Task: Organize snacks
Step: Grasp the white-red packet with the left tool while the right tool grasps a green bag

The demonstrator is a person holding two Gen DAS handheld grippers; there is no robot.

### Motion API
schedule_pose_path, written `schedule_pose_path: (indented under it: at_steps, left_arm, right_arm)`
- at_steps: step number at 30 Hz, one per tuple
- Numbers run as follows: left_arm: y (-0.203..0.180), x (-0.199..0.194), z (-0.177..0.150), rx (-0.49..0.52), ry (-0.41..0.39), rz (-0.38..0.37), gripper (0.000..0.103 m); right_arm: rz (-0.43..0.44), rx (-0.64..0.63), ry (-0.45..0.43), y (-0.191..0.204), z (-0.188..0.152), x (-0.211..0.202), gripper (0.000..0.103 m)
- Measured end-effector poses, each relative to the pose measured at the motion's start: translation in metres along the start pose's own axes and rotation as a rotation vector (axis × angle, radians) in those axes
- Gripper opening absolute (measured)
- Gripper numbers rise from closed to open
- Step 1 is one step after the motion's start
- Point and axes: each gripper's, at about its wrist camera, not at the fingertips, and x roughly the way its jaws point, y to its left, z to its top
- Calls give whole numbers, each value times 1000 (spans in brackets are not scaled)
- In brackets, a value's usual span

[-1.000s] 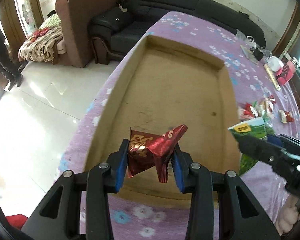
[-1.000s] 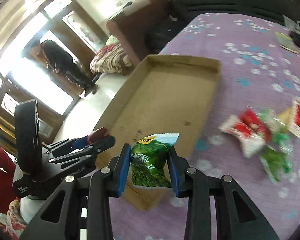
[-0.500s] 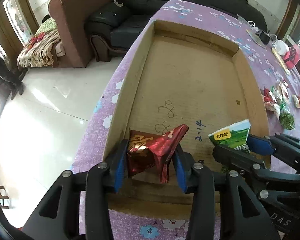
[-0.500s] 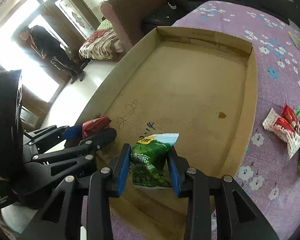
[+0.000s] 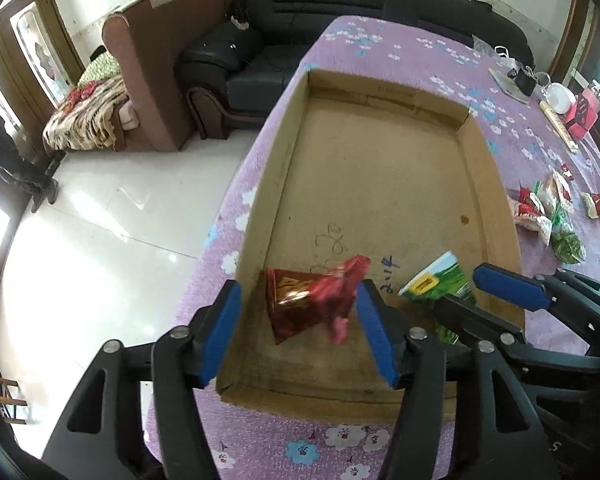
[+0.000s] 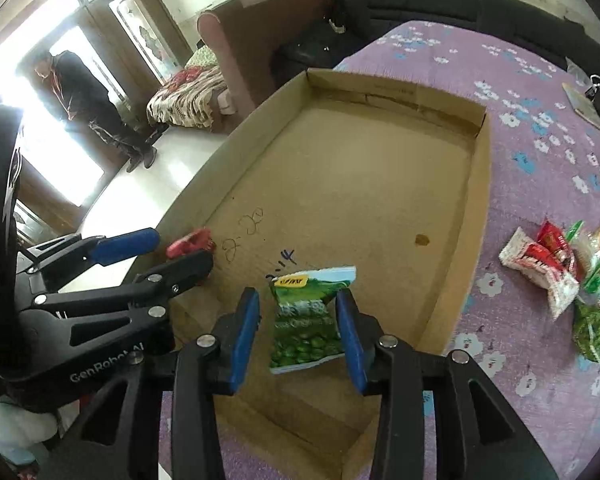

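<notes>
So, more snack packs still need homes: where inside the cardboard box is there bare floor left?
Nearly all of the shallow brown cardboard box is bare, from the pen scribbles to its far wall. Only the near end is busy: the red foil packet by the left wall, between the left gripper's opened jaws, and the green pea packet beside it.

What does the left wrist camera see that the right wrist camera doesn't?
Only the left wrist view shows the whole red snack packet between the left gripper's parted fingers, which have just been opening, plus a white bowl at the table's far side.

Only the right wrist view shows a person standing by the bright doorway.

Both show the cardboard box, the green snack packet, the loose snacks on the purple tablecloth and the black sofa.
</notes>
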Motion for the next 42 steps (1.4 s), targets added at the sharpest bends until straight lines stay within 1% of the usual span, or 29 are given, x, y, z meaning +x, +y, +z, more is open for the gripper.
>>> schedule_pose_path:
  at_steps: [2,8,12,14,16,17,19,22,25,26,29,32,34,36,39,41,42]
  left_arm:
    - [-3,-5,2,8,-13,8,66]
    - [-19,-16,7,42,-31,23,66]
    - [-35,-29,10,52,-55,39,66]
    - [-42,-36,10,34,-67,27,66]
    - [-50,-43,8,2,-77,-6,67]
    - [-57,-46,6,-17,-78,-36,69]
    - [-73,-47,4,-19,-71,-88,70]
    - [-106,-44,2,-11,-40,-174,70]
    - [-135,-36,2,-25,-4,-270,70]
    - [-143,-33,4,-33,7,-287,70]
    - [-159,-27,4,-53,28,-307,70]
    - [-165,-23,3,-61,40,-301,70]
    - [-164,-22,2,-69,45,-296,70]
    - [-162,-21,5,-80,47,-297,70]
    - [-160,-19,9,-88,37,-291,70]
    - [-158,-15,12,-102,43,-295,70]
    - [-158,-14,13,-110,46,-302,70]
  right_arm:
    - [-4,1,-15,-1,0,-8,44]
    - [-18,27,-63,-13,-6,-37,44]
    - [-34,88,-104,-39,-14,-64,44]
    - [-46,128,-116,-64,-23,-79,44]
    - [-64,162,-122,-91,-33,-91,44]
    - [-81,180,-118,-107,-38,-96,44]
    - [-109,222,-98,-140,-51,-104,44]
    - [-126,290,-80,-180,-69,-118,44]
    - [-118,363,-73,-215,-76,-128,44]
    - [-112,379,-75,-222,-75,-129,44]
    - [-102,404,-84,-242,-67,-130,44]
    - [-37,372,-75,-243,-58,-123,44]
    - [4,342,-58,-234,-52,-114,44]
    - [-14,317,-54,-227,-45,-104,44]
    - [-7,289,-49,-216,-33,-90,44]
    - [-38,224,-30,-203,-29,-80,44]
    - [-43,198,-5,-197,-30,-72,44]
